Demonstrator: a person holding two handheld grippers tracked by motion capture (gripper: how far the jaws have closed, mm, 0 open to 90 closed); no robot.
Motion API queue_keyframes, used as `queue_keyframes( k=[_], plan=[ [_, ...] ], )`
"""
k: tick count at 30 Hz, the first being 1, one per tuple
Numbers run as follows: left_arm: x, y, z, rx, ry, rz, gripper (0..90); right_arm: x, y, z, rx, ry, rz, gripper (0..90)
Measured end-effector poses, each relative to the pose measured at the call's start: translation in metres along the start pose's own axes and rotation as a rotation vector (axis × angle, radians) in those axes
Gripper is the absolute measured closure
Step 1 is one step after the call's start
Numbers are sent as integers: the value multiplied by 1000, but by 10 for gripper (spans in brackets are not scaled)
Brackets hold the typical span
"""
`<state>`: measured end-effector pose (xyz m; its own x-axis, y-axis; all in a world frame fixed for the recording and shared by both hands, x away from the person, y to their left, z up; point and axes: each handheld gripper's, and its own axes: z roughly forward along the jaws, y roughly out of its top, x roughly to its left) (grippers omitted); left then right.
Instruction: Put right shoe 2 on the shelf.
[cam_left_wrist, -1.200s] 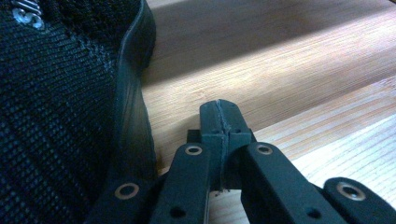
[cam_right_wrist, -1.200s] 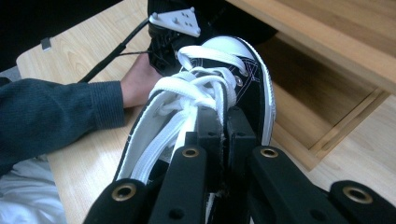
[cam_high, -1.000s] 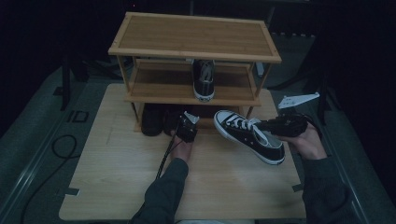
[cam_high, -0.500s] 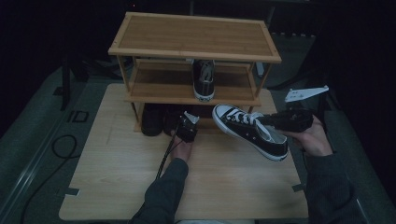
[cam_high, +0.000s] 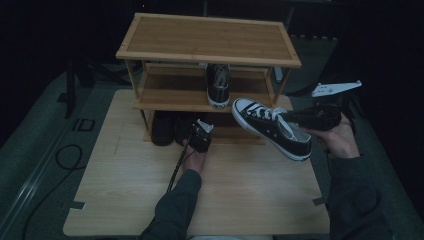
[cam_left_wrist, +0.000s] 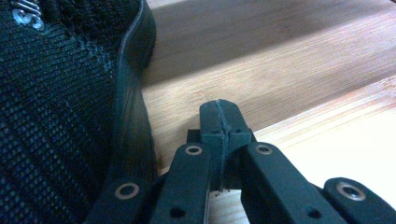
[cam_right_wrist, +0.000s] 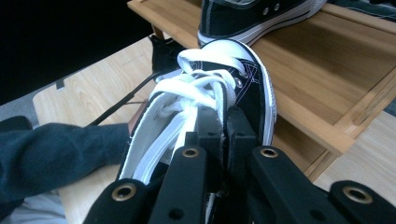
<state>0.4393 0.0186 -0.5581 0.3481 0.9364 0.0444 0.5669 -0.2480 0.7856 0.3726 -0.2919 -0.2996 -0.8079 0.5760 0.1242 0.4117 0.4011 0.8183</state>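
Note:
A black sneaker with white laces and toe cap (cam_high: 267, 127) (cam_right_wrist: 233, 79) hangs in the air to the right of the bamboo shoe rack (cam_high: 210, 37), its toe pointing at the middle shelf. My right gripper (cam_high: 292, 118) (cam_right_wrist: 223, 123) is shut on the edge of its opening. A matching sneaker (cam_high: 218, 85) (cam_right_wrist: 252, 16) stands on the middle shelf. My left gripper (cam_high: 196, 131) (cam_left_wrist: 219, 116) rests on the table in front of the rack, jaws shut and holding nothing, beside a black mesh shoe (cam_left_wrist: 56, 116).
Two dark shoes (cam_high: 170, 127) sit under the rack's lowest shelf, left of the left gripper. The wooden table (cam_high: 240, 190) spreads out in front of the rack. A cable (cam_high: 177, 165) trails from the left gripper along the person's sleeve (cam_right_wrist: 56, 154).
My right gripper has lifted the sneaker up and a little toward the rack. The left gripper has stayed where it was.

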Motion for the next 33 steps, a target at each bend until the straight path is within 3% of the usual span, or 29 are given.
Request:
queue_keyframes(
  k=[14,29,33],
  plan=[
    [0,0,0,-1,-1,-1,900,-15,10,17,-6,-45,52,874],
    [0,0,0,0,0,0,900,-30,17,36,-37,-136,124,874],
    [0,0,0,-3,-1,-4,900,-31,20,44,-32,-167,122,874]
  ],
)
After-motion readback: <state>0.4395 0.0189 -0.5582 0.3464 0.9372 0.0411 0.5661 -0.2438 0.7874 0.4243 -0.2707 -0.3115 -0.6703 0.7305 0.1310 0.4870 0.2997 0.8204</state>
